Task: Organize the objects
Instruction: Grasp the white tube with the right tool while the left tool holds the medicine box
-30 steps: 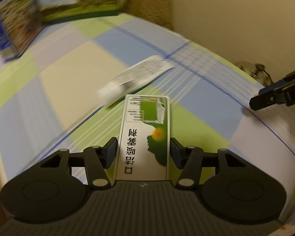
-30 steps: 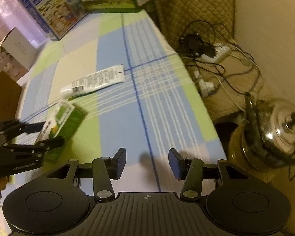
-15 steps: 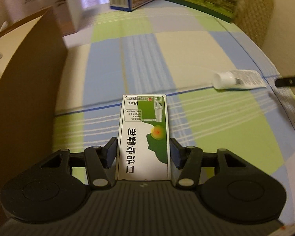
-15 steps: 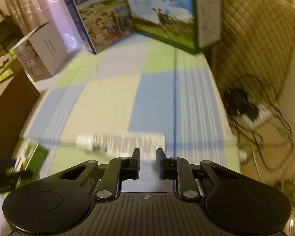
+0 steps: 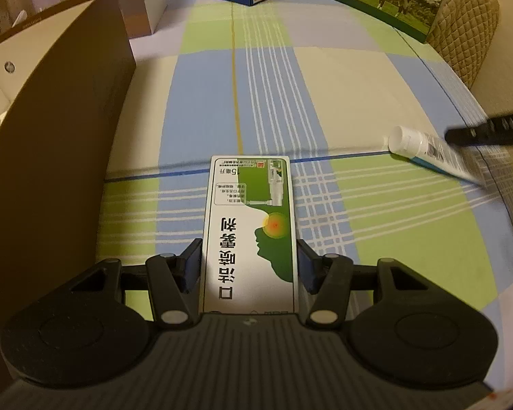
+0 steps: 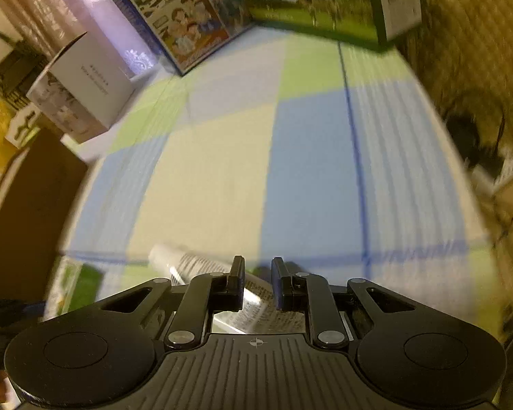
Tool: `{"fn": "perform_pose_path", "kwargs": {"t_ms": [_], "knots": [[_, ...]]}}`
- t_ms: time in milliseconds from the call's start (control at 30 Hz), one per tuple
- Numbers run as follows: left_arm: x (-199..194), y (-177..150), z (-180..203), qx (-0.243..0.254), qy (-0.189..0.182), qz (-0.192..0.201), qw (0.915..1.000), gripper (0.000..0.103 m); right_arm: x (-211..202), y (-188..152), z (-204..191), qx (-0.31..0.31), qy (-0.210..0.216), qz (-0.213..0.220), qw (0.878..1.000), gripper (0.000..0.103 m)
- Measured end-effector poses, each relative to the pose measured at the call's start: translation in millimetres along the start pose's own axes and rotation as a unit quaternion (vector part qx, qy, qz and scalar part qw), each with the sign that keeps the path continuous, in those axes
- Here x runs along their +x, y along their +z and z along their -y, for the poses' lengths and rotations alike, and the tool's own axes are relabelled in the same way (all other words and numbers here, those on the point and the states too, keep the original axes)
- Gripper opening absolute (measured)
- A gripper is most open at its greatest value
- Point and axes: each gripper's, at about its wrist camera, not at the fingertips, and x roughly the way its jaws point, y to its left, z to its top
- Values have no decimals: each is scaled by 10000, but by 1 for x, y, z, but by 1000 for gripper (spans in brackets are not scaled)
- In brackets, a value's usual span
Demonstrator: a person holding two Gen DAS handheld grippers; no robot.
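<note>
Left wrist view: green-and-white spray carton (image 5: pixel 249 232) is clamped between the pads of the left gripper (image 5: pixel 249 263), held lengthwise above the checked tablecloth (image 5: pixel 325 85). An open brown cardboard box (image 5: pixel 61 130) stands just to the left, likely the drop target, though nothing is seen inside it from here. A white tube (image 5: pixel 427 148) lies on the cloth at the right edge, with a dark finger of the right gripper (image 5: pixel 485 130) over its tail end.

Right wrist view (blurred): right gripper (image 6: pixel 258 283) is closed down to a narrow gap, and the tube (image 6: pixel 188 263) runs under and between the fingers. A grip on its flat tail is judged probable; pad contact cannot be confirmed through the blur. The carton (image 6: pixel 75 287) and the box (image 6: pixel 27 212) are seen at the left.

Progress: both loose items are picked or nearly picked, neither is stowed. Left to do: carton into the box, then the tube. Milk cartons (image 5: pixel 376 0) and a white box (image 6: pixel 82 92) at the far edge are untouched.
</note>
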Motion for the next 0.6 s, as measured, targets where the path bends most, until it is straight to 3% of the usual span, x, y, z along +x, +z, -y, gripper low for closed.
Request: {"fn": "perform_pose_path", "kwargs": {"t_ms": [100, 200, 267, 333, 600], "knots": [[2, 1, 1, -24, 7, -41, 10000, 52, -3, -18, -10, 28, 225, -109, 9997, 15], [4, 1, 1, 3, 19, -81, 10000, 52, -6, -29, -22, 0, 108, -39, 9999, 17], [5, 2, 1, 6, 15, -103, 9999, 52, -7, -32, -29, -18, 81, 123, 9999, 31], [5, 3, 1, -2, 11, -108, 9999, 52, -6, -33, -38, -162, 141, 243, 9995, 56], [9, 7, 0, -89, 24, -93, 9999, 52, 24, -36, -78, -1496, -375, 248, 9877, 58]]}}
